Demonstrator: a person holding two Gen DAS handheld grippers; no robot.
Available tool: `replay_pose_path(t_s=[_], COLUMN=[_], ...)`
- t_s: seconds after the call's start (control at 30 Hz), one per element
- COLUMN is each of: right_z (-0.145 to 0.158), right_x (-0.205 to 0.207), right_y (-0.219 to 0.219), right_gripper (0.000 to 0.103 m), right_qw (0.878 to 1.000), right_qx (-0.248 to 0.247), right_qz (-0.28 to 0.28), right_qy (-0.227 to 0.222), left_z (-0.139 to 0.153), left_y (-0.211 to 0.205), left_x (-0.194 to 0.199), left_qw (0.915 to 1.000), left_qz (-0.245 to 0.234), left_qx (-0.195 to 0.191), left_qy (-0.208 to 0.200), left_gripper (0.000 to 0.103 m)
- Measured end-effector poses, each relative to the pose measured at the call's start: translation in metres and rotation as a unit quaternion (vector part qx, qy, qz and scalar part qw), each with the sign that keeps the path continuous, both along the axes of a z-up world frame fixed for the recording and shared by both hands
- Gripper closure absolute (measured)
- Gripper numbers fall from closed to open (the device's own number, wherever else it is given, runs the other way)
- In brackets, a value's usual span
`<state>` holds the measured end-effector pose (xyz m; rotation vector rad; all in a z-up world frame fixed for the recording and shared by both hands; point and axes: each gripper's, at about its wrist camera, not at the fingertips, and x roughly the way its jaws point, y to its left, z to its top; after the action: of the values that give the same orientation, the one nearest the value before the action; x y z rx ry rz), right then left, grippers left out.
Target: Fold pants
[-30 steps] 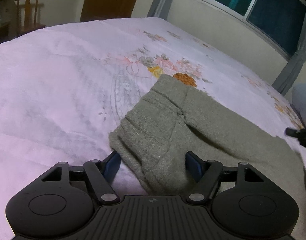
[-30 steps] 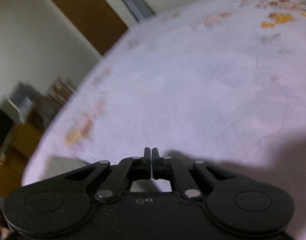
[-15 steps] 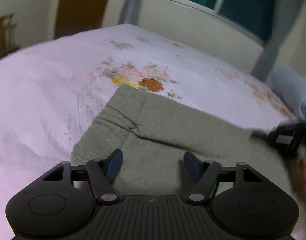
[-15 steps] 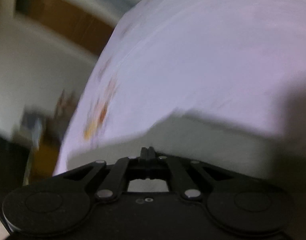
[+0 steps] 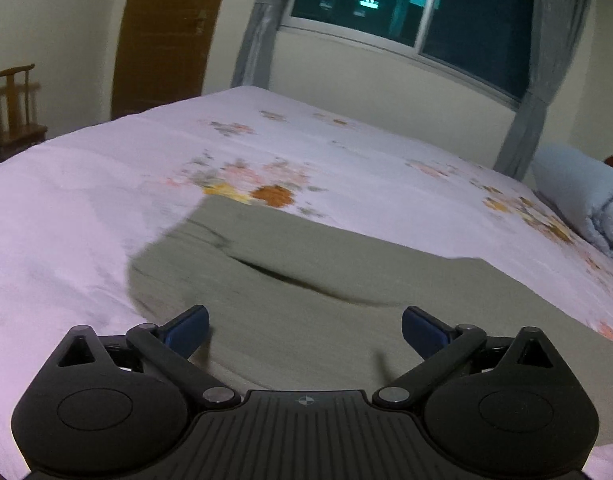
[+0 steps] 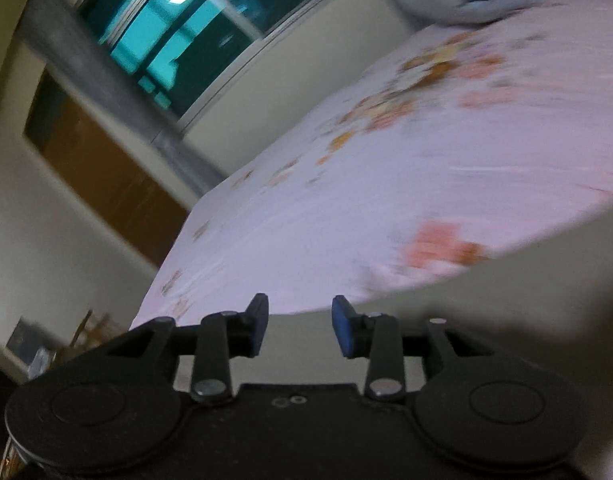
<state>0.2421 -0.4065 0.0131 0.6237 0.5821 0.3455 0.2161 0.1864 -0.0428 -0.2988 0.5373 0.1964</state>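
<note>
This is a bedroom in a home. A large bed [image 5: 86, 216] with a pink flowered sheet fills the room. Behind it are a window [image 5: 410, 12] with grey curtains [image 5: 258, 28], a brown wooden door [image 5: 166, 36] and a wooden chair [image 5: 14, 108].

left gripper [image 5: 304, 326] w/ jaws wide, just been opening, nothing pinched btwn them; it hovers over olive pants [image 5: 306, 280] lying folded flat on floral bedsheet [image 5: 86, 208]. rolled pale blue blanket [image 5: 582, 196] at far right edge. window [image 5: 406, 8], grey curtains, brown door [image 5: 166, 32] behind.
</note>
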Motion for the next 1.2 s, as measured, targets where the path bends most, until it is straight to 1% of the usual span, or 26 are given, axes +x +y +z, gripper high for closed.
replay_pose_path(t_s=[0.03,0.07,0.17,0.23,0.33,0.43,0.53,0.7,0.77,0.83,0.9,0.93,1.03,1.1,1.13,1.17,1.2], right_z=[0.0,-0.002,-0.011,-0.02,-0.04,-0.061,-0.08,-0.111,-0.121,-0.131,-0.14,-0.139,-0.144,-0.143,-0.138,-0.135,-0.131], right_x=[-0.011,-0.02,-0.055,-0.064,-0.075,-0.091,-0.097,-0.103,-0.103,-0.101,-0.102,-0.104,-0.097,-0.09,-0.092,-0.091,-0.089], right_y=[-0.008,-0.025,-0.053,-0.084,-0.116,-0.149,-0.174,-0.199,-0.206,-0.214,-0.219,-0.22,-0.223,-0.222,-0.221,-0.219,-0.217], right_gripper=[0.075,0.075,0.073,0.071,0.071,0.071,0.07,0.069,0.069,0.069,0.071,0.071,0.068,0.063,0.063,0.066,0.086], right_qw=[1.0,1.0,0.998,0.995,0.989,0.975,0.96,0.939,0.929,0.917,0.907,0.905,0.907,0.913,0.917,0.922,0.928], right_qx=[-0.008,-0.009,0.004,0.01,0.027,0.071,0.117,0.174,0.198,0.226,0.256,0.263,0.268,0.258,0.248,0.233,0.21], right_qz=[-0.013,-0.024,-0.063,-0.094,-0.148,-0.208,-0.251,-0.293,-0.307,-0.323,-0.33,-0.329,-0.32,-0.312,-0.307,-0.304,-0.301], right_qy=[-0.003,-0.006,-0.012,-0.006,0.008,0.021,0.035,0.05,0.051,0.058,0.056,0.055,0.055,0.054,0.053,0.052,0.053], left_z=[0.002,0.004,0.01,0.012,0.012,0.008,0.002,-0.008,-0.015,-0.02,-0.021,-0.021,-0.018,-0.016,-0.016,-0.016,-0.016], left_y=[-0.01,-0.017,-0.046,-0.065,-0.093,-0.126,-0.163,-0.217,-0.236,-0.248,-0.256,-0.26,-0.27,-0.282,-0.29,-0.302,-0.314], left_x=[-0.001,-0.003,-0.008,-0.011,-0.009,-0.007,-0.002,0.004,0.01,0.01,0.009,0.009,0.01,0.013,0.015,0.016,0.016], left_qw=[1.0,0.9999,0.9997,0.9993,0.9986,0.9972,0.9952,0.9911,0.9888,0.988,0.9877,0.9876,0.9867,0.9855,0.9842,0.983,0.9822], left_qz=[-0.006,-0.01,-0.025,-0.036,-0.052,-0.075,-0.096,-0.13,-0.142,-0.144,-0.142,-0.142,-0.151,-0.161,-0.169,-0.177,-0.181], left_qx=[-0.002,-0.004,-0.006,-0.004,-0.009,-0.006,-0.004,-0.001,0.004,0.015,0.029,0.031,0.026,0.023,0.021,0.019,0.02], left_qy=[-0.001,0.0,-0.002,-0.003,0.001,0.007,0.018,0.028,0.044,0.056,0.058,0.059,0.055,0.048,0.047,0.046,0.047], left_gripper=[0.001,0.001,0.001,0.001,0.001,0.001,0.001,0.001,0.001,0.001,0.001,0.001,0.001,0.001,0.001,0.001,0.001])
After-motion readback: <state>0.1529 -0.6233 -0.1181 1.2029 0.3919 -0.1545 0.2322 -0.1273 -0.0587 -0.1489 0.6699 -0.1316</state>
